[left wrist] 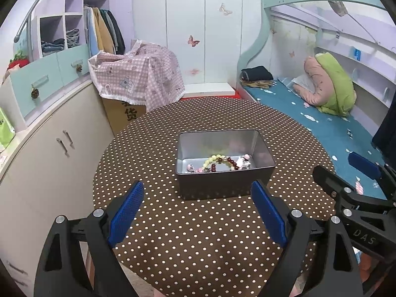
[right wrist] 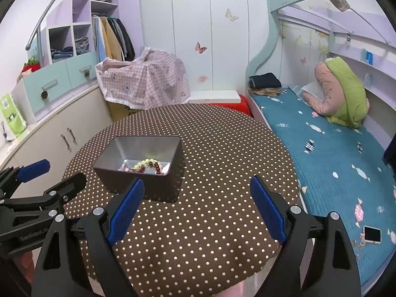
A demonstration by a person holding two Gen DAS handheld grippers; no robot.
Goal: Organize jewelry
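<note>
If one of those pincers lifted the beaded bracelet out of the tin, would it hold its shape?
Probably not. The beaded bracelet looks like round beads on a string, so it would likely sag. The beads look glossy, so perhaps slippery. Inside the metal tin it should not roll away.

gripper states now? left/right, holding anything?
Left gripper: open, holding nothing.
Right gripper: open, holding nothing.

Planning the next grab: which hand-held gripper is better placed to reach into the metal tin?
Left, probably. The left hand-held gripper is open with the tin centred straight ahead; for the right hand-held gripper the tin sits off to its left.
</note>
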